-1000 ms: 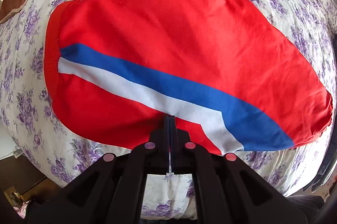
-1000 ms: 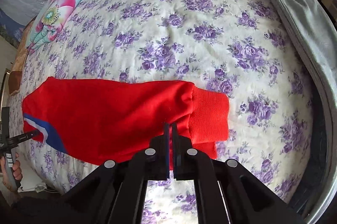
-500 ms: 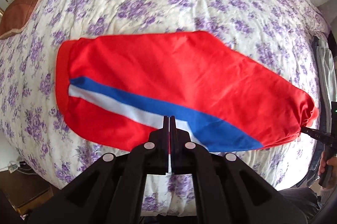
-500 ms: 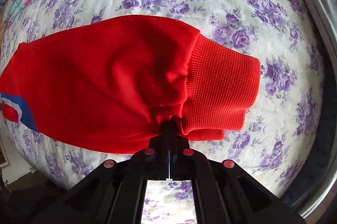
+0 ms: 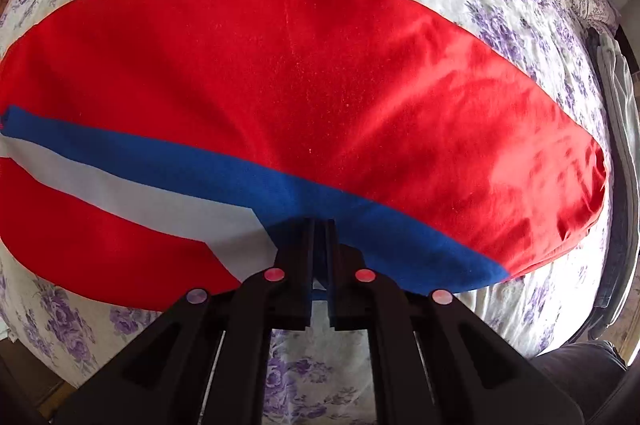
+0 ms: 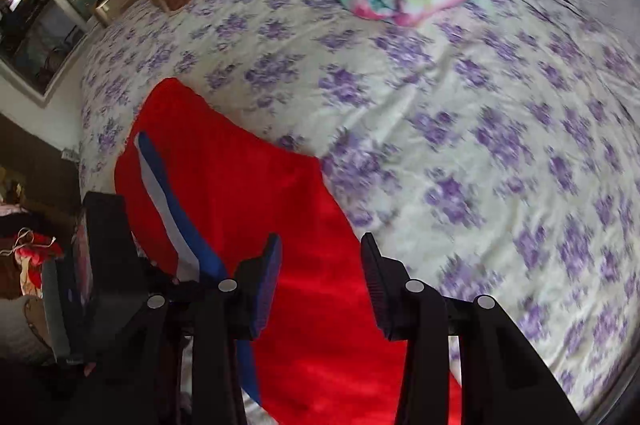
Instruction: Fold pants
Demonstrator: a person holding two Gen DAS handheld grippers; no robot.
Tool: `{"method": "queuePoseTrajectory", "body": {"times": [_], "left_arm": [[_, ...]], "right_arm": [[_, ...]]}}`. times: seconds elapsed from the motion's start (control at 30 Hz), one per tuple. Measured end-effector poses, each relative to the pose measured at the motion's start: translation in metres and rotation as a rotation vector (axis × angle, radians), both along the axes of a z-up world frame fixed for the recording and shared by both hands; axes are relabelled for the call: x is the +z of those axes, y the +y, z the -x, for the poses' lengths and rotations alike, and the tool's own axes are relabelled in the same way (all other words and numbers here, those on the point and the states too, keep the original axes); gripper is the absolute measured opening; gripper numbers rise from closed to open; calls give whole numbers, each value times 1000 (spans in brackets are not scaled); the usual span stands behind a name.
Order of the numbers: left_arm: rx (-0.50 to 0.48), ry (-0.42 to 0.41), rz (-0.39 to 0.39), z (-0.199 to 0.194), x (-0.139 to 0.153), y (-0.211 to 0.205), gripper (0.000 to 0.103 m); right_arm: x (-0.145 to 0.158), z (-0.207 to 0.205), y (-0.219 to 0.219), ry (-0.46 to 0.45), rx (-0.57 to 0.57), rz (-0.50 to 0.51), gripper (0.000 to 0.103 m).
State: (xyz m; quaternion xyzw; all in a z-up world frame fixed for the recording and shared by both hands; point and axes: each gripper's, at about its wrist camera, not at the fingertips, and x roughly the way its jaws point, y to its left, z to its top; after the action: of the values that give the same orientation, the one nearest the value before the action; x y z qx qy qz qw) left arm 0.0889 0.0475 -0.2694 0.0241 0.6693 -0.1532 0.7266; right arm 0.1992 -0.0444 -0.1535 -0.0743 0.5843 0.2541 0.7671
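— Where are the fleecy red pants (image 5: 320,85)?
— Spread at the floral bed's (image 6: 480,145) near edge; left gripper (image 5: 319,225) fingers clamped on the blue stripe (image 5: 200,161), right gripper (image 6: 320,245) fingers apart above. Cuffs cut off.

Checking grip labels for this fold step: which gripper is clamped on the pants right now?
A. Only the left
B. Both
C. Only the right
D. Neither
A: the left gripper is shut on the blue stripe edge of the pants, while the right gripper stands wide open above the fabric with nothing between its fingers.
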Motion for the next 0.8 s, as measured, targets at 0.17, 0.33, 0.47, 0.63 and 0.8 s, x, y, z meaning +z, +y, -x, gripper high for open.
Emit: {"method": "queuePoseTrajectory", "body": {"times": [0.17, 0.33, 0.47, 0.63, 0.8], "left_arm": [[-5, -2, 5, 1, 0, -1, 4], [14, 26, 61, -1, -3, 8, 4], [16, 49, 90, -2, -6, 16, 4], [10, 48, 82, -6, -8, 20, 4], [9, 43, 78, -5, -7, 19, 4]], "right_arm": [[-34, -43, 45, 48, 104, 23, 41], [-62, -51, 46, 138, 134, 38, 41], [-75, -53, 43, 218, 150, -22, 12], [-53, -48, 42, 121, 156, 19, 6], [-89, -56, 56, 129, 132, 100, 7]]}}
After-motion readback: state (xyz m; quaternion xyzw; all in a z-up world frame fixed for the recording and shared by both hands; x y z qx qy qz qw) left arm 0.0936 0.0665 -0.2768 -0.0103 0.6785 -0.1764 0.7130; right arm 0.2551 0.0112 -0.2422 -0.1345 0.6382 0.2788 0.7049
